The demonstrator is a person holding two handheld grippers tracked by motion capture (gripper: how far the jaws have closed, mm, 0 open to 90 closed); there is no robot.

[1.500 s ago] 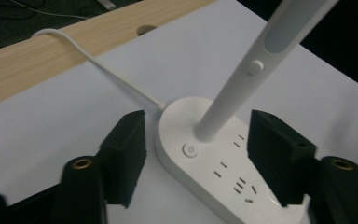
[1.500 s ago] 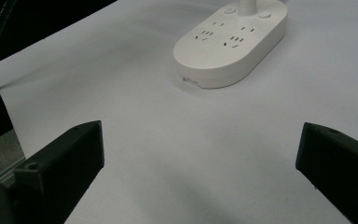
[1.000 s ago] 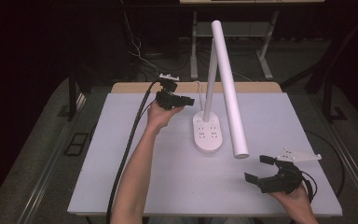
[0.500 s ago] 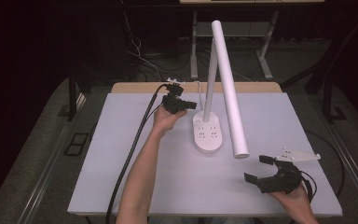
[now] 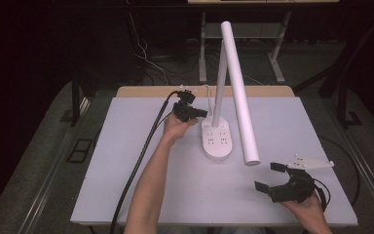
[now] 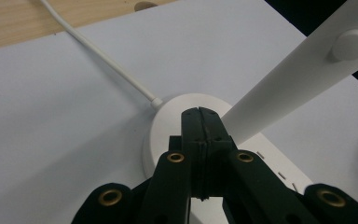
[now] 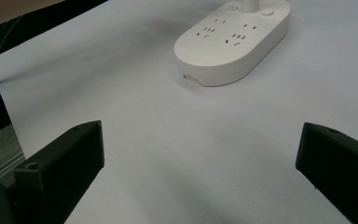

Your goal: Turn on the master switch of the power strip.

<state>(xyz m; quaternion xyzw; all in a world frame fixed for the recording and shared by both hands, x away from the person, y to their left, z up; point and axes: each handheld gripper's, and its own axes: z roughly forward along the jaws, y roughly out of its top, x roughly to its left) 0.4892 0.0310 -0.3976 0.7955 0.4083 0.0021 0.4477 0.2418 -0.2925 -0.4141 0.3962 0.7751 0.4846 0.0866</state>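
Sitting mid-frame, the lamp (image 5: 219,141) has my left tongs (image 5: 200,113), closed on nothing, poised at its base's back end. My right tongs (image 5: 275,178) gape wide, lower right. Pressing off-centre could tip the lamp.

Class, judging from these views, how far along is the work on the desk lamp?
Done: the left gripper, jaws shut, has reached the lamp base beside the upright stem. In hand: it seems poised over the base's rear, perhaps to press a button. Left: the right gripper waits open, apart from the lamp.
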